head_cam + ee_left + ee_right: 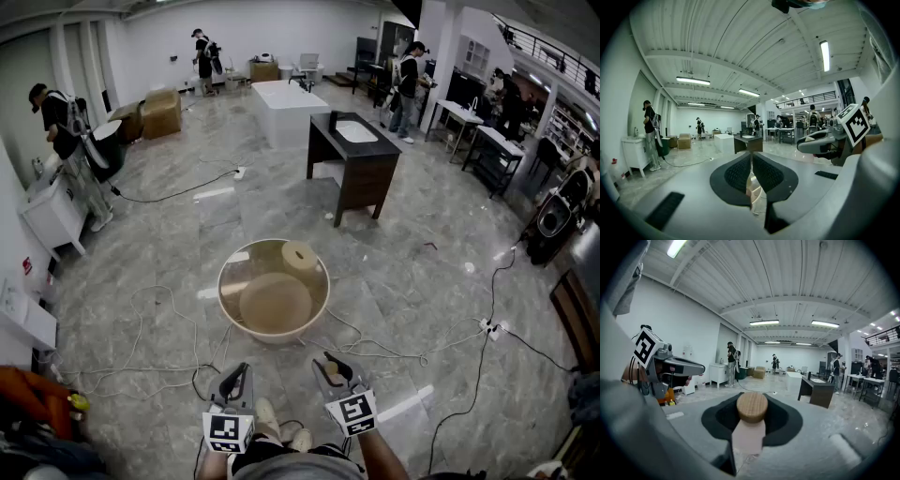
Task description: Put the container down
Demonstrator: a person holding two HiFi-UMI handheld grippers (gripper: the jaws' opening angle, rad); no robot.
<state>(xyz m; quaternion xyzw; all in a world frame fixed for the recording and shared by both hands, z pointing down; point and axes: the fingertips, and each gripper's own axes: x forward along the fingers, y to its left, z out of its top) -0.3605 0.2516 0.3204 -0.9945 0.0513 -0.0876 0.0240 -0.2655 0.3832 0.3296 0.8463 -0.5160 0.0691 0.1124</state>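
The container [751,406], a pale piece topped with a round wooden cap, has not been set down yet: it sits clamped between the jaws of the right gripper [751,417], its cap facing the camera in the right gripper view and its body running back toward the gripper's base. In the head view that gripper is held low near the person's body at about 5 o'clock, off the floor [403,281]. The left gripper [751,176] is at about 7 o'clock, its jaws drawn together with only a thin slit between them and nothing in it, so it plays no part in the hold. Straight ahead at 12 o'clock from both grippers a round tub [230,298] stands on the floor, with a wooden cylinder [300,255] at about 1 o'clock inside its rim; loose cables [150,370] trail around it. Judging from this, the whole placing step is left: bring the container down to a resting spot, the tub or the floor by it seeming likely, then let go.
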